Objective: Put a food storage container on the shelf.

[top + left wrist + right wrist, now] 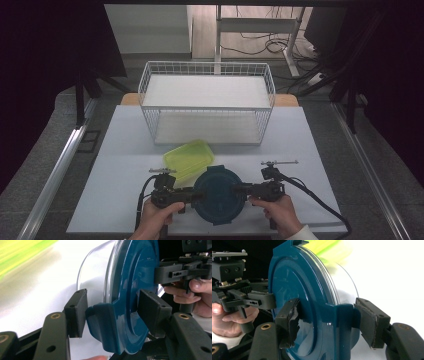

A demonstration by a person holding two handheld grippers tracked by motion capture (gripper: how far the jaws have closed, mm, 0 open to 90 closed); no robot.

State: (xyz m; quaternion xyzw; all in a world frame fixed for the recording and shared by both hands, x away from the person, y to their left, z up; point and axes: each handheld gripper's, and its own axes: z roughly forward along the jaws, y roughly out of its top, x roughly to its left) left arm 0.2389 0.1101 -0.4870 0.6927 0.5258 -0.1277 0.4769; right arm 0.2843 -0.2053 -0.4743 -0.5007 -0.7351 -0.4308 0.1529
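The room is dark at both sides, with a grey floor and cables lying on it at the back. A table leg frame (257, 30) stands far behind. In the middle is a big white table (125, 145) with a wooden edge showing at the far end.

On the far half of the table sits a large white wire basket (206, 100). It has two levels, a top shelf and a bottom one. Its open front faces the person.

Just in front of the basket lies a flat yellow-green box (189, 158) with a lid on. It sits between the basket and the round box, a bit to the left. Its near corner looks tucked right beside the round box.

The round box (219, 195) is close to the person, at the near edge of the table. It has a clear bowl part and a dark blue lid (127, 297) with clip tabs on its sides.

The left gripper (192, 195) sits at the left side of the round box. Its jaws go around a clip tab; one pad touches the lid's top, the other stands just beside the tab.

The right gripper (240, 189) is at the right side. Its jaws squeeze the tab there, one pad on top and one pad on the outside.
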